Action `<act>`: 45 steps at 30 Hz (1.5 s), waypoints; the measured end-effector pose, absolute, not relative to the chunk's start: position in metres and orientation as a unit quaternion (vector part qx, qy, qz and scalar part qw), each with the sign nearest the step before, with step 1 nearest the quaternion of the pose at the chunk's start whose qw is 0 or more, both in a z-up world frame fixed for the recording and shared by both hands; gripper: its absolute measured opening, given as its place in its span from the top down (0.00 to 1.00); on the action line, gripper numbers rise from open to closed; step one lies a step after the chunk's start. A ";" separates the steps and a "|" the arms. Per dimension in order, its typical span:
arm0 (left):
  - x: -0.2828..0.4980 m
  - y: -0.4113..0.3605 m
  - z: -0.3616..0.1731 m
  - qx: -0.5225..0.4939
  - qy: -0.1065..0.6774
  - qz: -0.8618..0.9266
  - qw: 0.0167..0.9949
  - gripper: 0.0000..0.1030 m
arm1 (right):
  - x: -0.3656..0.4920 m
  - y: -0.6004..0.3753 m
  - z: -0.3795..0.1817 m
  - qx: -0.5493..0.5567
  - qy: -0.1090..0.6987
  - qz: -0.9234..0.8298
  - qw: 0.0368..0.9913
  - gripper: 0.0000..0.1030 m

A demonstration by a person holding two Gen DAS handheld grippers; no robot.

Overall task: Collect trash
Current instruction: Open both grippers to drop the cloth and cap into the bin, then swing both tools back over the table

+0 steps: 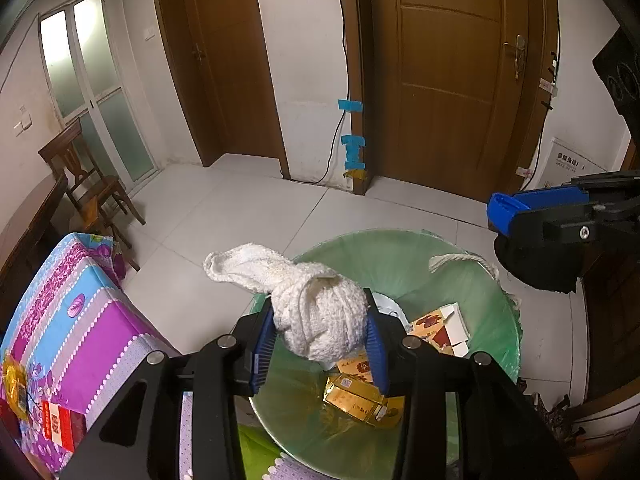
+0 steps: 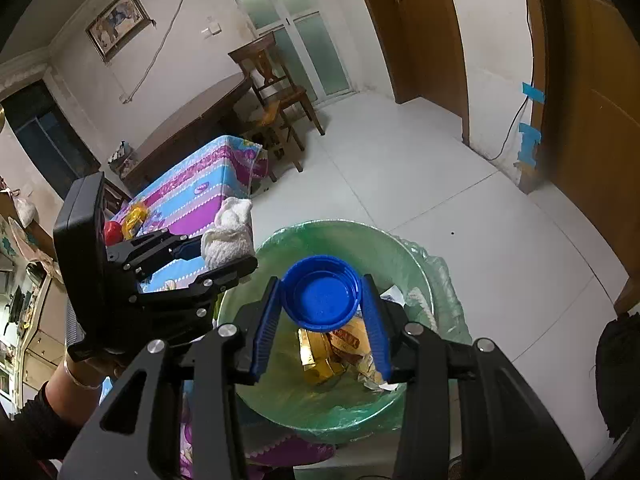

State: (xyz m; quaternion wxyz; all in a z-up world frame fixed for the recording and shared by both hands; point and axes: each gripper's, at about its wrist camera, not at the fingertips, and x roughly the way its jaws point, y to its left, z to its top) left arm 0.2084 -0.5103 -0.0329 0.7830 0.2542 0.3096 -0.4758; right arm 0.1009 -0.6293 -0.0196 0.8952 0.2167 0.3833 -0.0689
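My left gripper [image 1: 320, 336] is shut on a crumpled white cloth [image 1: 316, 308] and holds it over the near left rim of the green-lined trash bin [image 1: 492, 320]. My right gripper [image 2: 322, 312] is shut on a round blue cap [image 2: 320, 298] and holds it above the bin [image 2: 360, 240]. Gold and red cartons [image 1: 360, 396] lie inside the bin, also shown in the right wrist view [image 2: 320, 356]. The left gripper with the cloth [image 2: 230, 236] shows at left in the right wrist view. The right gripper [image 1: 516, 212] shows at right in the left wrist view.
A table with a purple and blue floral cloth [image 1: 76, 320] stands left of the bin, with a red packet [image 1: 60, 424] and yellow wrapper [image 1: 16, 388] on it. A wooden chair [image 1: 88, 184] stands beyond. Brown doors [image 1: 452, 72] line the far wall. A black object [image 1: 532, 264] lies right of the bin.
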 end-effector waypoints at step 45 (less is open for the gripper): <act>0.210 -0.477 -0.028 0.238 0.298 -0.385 0.841 0.31 | 0.092 -0.619 -0.028 0.199 0.348 -0.105 0.910 0.42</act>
